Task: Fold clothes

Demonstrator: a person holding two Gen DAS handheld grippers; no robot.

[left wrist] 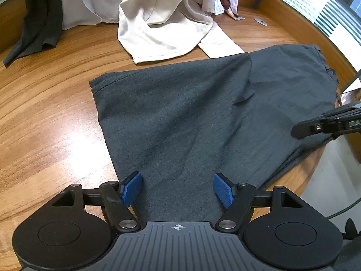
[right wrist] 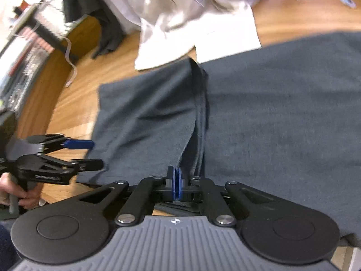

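Left wrist fisheye shows one dark grey knit garment (left wrist: 180, 117) spread flat on the wooden table (left wrist: 49, 117), filling the centre and running out toward 3 o'clock, where its edge hangs near the table's rim. One flap of it lies folded over the rest, its edge running from 12 o'clock down to the middle. The left gripper (left wrist: 178, 189) sits at 6 o'clock with its two blue-padded fingers (left wrist: 132, 188) spread wide, nothing between them, poised over the near edge of the garment. At 3 o'clock part of the right gripper (left wrist: 327, 124) reaches in over the cloth. Beyond, at 12 o'clock, one cream satin garment (left wrist: 158, 27) lies crumpled, a white cloth (left wrist: 221, 45) just beside it; one black garment (left wrist: 38, 22) hangs at 10 o'clock, and one small metal disc (left wrist: 260, 21) lies at 1 o'clock.

In the right wrist view, somewhat blurred, the right gripper's (right wrist: 177, 181) two blue pads are pressed together on a raised fold of the grey garment at 6 o'clock. At 9 o'clock a hand (right wrist: 24, 195) holds the left gripper, fingers apart.
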